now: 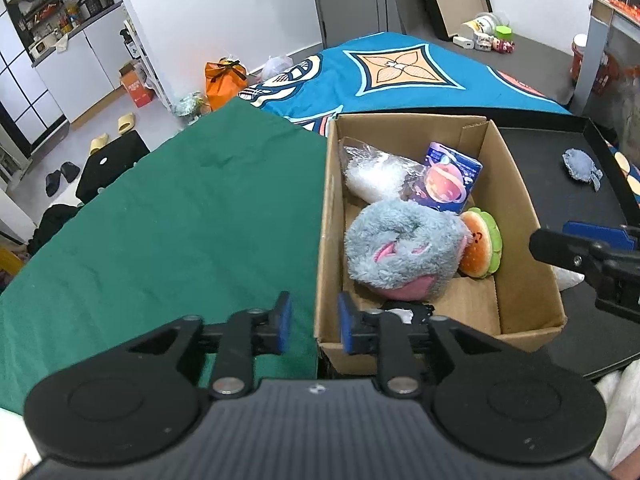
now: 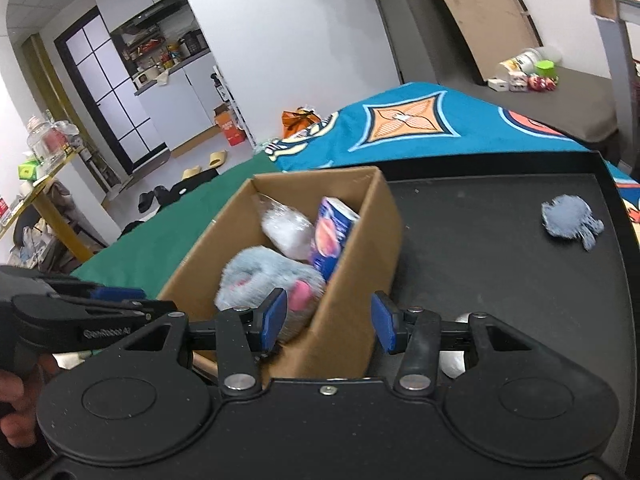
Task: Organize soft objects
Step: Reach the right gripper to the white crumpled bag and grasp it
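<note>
Left hand-held gripper (image 1: 314, 326), slightly parted and empty, straddles the cardboard box (image 1: 326, 240) wall beside the grey plush (image 1: 404, 254).

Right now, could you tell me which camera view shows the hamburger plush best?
The left wrist view: the hamburger plush shows bun, green edge and face beside the grey plush inside the cardboard box. The right wrist view does not show it.
</note>
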A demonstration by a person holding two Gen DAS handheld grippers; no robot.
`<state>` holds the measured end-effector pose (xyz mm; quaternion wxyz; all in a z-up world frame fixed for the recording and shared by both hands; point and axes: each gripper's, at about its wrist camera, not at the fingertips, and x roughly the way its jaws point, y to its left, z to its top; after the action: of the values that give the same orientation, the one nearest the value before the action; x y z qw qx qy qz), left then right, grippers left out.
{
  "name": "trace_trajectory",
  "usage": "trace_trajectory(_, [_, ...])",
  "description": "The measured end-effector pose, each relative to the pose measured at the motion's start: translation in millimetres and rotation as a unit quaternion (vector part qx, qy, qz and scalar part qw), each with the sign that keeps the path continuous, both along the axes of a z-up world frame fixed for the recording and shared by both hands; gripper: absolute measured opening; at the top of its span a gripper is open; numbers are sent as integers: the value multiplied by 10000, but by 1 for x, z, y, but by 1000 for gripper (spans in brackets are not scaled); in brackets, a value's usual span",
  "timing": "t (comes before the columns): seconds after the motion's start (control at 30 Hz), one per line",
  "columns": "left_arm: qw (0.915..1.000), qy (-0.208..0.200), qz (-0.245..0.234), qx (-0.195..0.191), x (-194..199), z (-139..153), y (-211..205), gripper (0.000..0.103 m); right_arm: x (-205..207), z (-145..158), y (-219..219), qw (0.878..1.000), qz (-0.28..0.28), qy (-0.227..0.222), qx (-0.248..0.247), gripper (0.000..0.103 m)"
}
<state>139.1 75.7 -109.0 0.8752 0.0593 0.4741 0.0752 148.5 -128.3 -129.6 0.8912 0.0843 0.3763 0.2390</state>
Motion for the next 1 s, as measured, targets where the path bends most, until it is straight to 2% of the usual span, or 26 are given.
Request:
trace_trajectory(0.07, [9999,13,-46,96,1,1,-6,42,1,-5,-5,10000,-23,50,-42,49])
trace_trajectory(0.17, [9996,43,-113,254,2,1,-14,52,5,-14,-16,9998,-31,137,145,57])
trace_trajectory(0.27, [9990,93,-126,427,3,-1,-21,56,6,-16,-24,9993,-43,188,313,57])
trace_trajectory(0.6, [9959,277,-86,859,14,-7,-30,62,12,-19,-58,9962,-229,319,774,57])
trace_trajectory(0.8, [9934,326,-40,1095,23,-9,-36,63,20,-32,-73,9967,-453,413,526,57])
trace_trajectory(1.0, [9912,369,-151,1258,30,-13,-51,70,27,-45,-81,9954,-572,580,499,57])
